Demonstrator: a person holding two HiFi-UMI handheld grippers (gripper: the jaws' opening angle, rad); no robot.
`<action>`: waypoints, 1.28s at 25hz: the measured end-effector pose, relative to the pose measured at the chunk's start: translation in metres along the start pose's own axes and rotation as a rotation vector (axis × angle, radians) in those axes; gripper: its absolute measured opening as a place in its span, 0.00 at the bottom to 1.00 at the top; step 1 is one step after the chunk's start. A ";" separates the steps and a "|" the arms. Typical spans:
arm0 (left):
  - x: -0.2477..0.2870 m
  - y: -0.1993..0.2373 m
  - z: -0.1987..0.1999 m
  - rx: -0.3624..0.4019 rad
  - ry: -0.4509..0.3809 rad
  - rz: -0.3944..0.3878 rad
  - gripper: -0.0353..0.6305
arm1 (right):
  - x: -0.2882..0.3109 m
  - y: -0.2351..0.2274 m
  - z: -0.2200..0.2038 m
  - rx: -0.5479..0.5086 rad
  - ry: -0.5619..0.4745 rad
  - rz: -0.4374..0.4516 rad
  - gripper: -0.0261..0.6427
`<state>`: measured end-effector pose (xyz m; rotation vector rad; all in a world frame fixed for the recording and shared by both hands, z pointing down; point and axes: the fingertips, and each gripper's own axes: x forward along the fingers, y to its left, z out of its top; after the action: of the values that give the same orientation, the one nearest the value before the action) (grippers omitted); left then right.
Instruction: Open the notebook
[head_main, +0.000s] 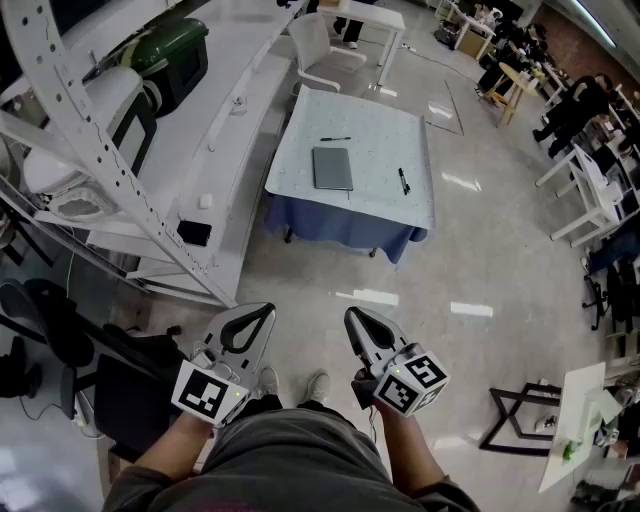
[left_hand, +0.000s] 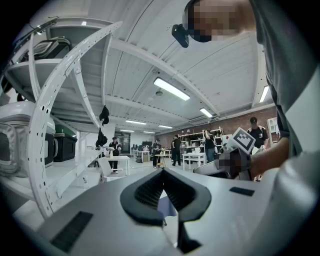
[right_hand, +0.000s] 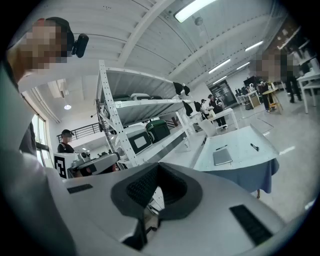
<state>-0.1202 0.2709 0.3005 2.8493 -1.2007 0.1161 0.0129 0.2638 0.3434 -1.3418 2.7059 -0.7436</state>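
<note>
Both jaw pairs, left gripper (head_main: 263, 312) and right gripper (head_main: 353, 316), are pressed together empty, and the notebook (head_main: 332, 168) lies far ahead of them, so we should approach its cover's edge first.

We are looking at a big open lab or workshop hall. A pale polished floor (head_main: 480, 270) fills the middle of the head view. White perforated metal shelving (head_main: 120, 190) runs down the left, carrying a microwave-like oven (right_hand: 136, 142) and a green box (head_main: 172, 48). A counter (head_main: 385, 135) draped in blue cloth stands alone at upper centre. At the upper right, people (head_main: 575, 105) gather round white desks (head_main: 585, 200). In the left gripper view, strip lights (left_hand: 171, 88) hang from a ribbed white ceiling (left_hand: 225, 60), and a brick wall (left_hand: 235, 120) closes the far end.
</note>
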 end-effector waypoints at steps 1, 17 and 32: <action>0.000 0.000 0.000 0.002 0.000 0.001 0.06 | 0.000 0.000 0.000 -0.001 0.000 0.001 0.04; -0.001 -0.007 0.000 0.030 0.005 -0.013 0.06 | -0.006 -0.001 0.000 0.022 -0.008 -0.013 0.04; 0.000 -0.015 -0.002 0.036 0.009 -0.010 0.06 | -0.014 -0.004 -0.006 0.040 -0.005 -0.014 0.04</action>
<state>-0.1097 0.2813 0.3024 2.8817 -1.1955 0.1511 0.0237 0.2747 0.3483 -1.3531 2.6657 -0.7902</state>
